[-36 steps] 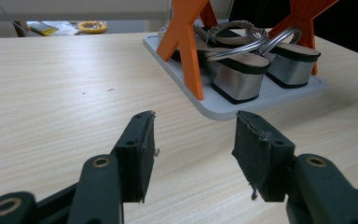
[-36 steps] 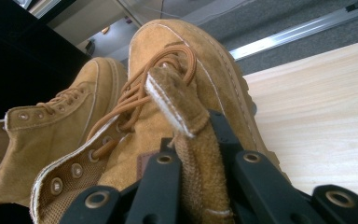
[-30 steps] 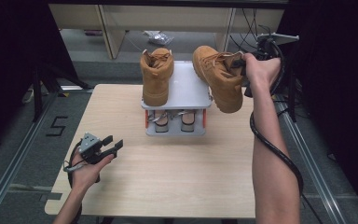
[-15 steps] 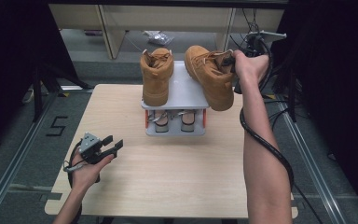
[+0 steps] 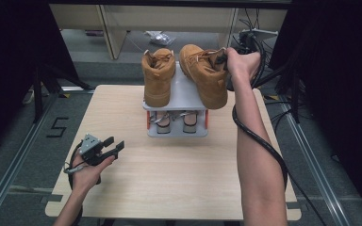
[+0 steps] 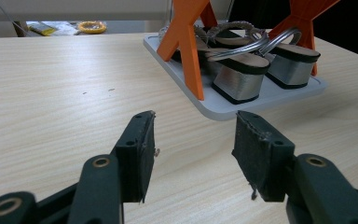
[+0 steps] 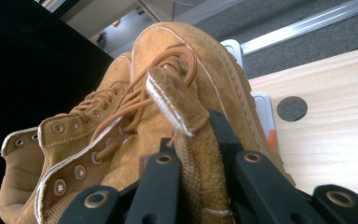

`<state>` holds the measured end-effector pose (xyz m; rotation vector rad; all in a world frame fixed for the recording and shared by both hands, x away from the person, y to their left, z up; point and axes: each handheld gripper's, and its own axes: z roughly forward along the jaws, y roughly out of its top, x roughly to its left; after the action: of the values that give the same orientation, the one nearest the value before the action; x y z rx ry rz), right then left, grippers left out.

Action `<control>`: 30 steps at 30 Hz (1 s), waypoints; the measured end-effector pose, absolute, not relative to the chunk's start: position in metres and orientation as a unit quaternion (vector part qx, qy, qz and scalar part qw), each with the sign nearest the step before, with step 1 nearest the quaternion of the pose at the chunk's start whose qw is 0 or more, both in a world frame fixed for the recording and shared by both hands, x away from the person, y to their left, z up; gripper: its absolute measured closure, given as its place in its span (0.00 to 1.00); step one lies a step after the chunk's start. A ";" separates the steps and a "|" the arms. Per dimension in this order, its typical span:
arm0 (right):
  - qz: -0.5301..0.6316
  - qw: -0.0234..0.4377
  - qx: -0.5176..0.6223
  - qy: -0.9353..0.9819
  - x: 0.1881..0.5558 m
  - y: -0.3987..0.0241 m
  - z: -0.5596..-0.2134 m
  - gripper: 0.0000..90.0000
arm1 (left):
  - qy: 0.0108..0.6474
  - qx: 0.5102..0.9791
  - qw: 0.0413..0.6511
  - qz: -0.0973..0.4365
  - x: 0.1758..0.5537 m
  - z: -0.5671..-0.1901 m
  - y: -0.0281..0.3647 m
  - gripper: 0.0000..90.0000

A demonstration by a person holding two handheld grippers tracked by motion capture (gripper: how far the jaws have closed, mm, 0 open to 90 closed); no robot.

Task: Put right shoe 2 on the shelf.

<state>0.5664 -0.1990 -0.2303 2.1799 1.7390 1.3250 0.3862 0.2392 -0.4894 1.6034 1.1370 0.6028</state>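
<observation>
A pale wooden tabletop (image 5: 179, 174) carries a small two-tier shoe rack (image 5: 184, 96), grey shelves on orange legs, standing at its far middle. On the rack's top shelf one tan suede boot (image 5: 158, 77) already stands upright, heel toward the camera. A second, matching boot (image 5: 202, 73) is held just beside it on the right, tilted and overhanging the shelf's right edge; whether its sole touches the shelf cannot be told. The right tongs (image 7: 196, 172) are clamped on this boot's collar (the right gripper view shows a suede flap pinched between the two black jaws), with the person's right arm stretched across the tabletop. On the lower shelf sits a pair of silver block-heeled sandals (image 6: 256, 65). The left tongs (image 6: 193, 149) rest low near the tabletop's near left corner, jaws apart and holding nothing.

Judging by this, the work is well along: one boot placed, the second still to be set down squarely and released.
</observation>
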 end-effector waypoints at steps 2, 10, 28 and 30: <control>0.433 0.027 0.704 0.563 0.568 -0.197 -0.232 0.93 | 0.472 0.667 0.520 0.250 0.387 -0.490 0.239 0.53; 0.427 0.026 0.710 0.560 0.572 -0.192 -0.237 0.93 | 0.476 0.666 0.517 0.249 0.387 -0.491 0.240 0.53; 0.439 0.081 0.688 0.572 0.578 -0.187 -0.236 0.64 | 0.476 0.668 0.516 0.246 0.387 -0.494 0.239 0.52; 0.448 0.092 0.679 0.574 0.574 -0.188 -0.232 0.60 | 0.475 0.669 0.516 0.246 0.386 -0.494 0.239 0.52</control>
<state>0.5743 -0.1883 -0.2320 2.0168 1.7054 1.3311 0.3863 0.2386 -0.4938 1.6062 1.1407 0.5912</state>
